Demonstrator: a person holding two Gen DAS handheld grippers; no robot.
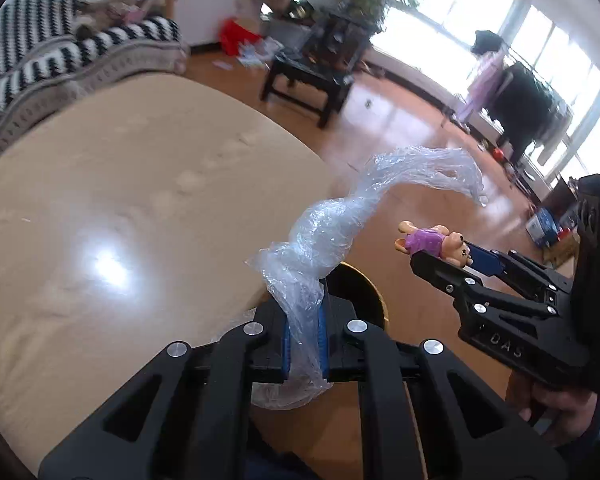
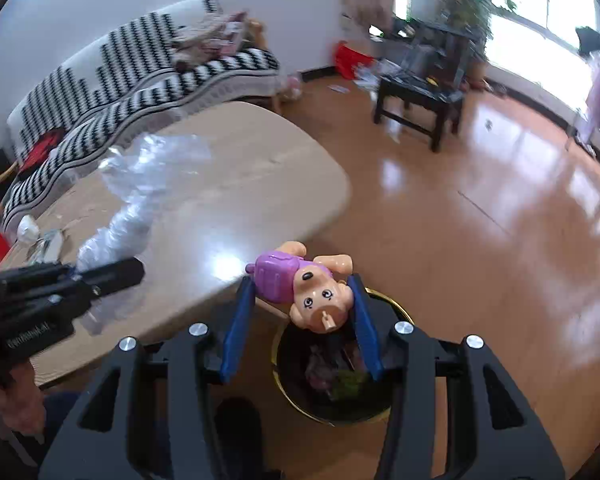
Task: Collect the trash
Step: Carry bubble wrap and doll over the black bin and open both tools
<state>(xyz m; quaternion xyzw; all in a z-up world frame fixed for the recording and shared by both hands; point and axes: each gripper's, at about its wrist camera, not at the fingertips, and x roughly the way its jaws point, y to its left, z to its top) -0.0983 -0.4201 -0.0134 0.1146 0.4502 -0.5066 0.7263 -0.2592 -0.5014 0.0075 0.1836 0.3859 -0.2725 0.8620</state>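
My left gripper is shut on a crumpled clear plastic wrap that streams up and to the right from its blue pads. In the right wrist view that wrap hangs over the table beside the left gripper. My right gripper is shut on a small toy figure with a purple top and a tan head, lying sideways between the blue pads. The left wrist view shows the same toy at the right gripper's tip. A dark bin with a gold rim stands on the floor right below the toy, with trash inside.
A beige glossy table fills the left. Behind it is a black-and-white patterned sofa. A dark low table, a red bag, plants and a bright window lie beyond on the shiny wooden floor. The bin's rim peeks behind my left fingers.
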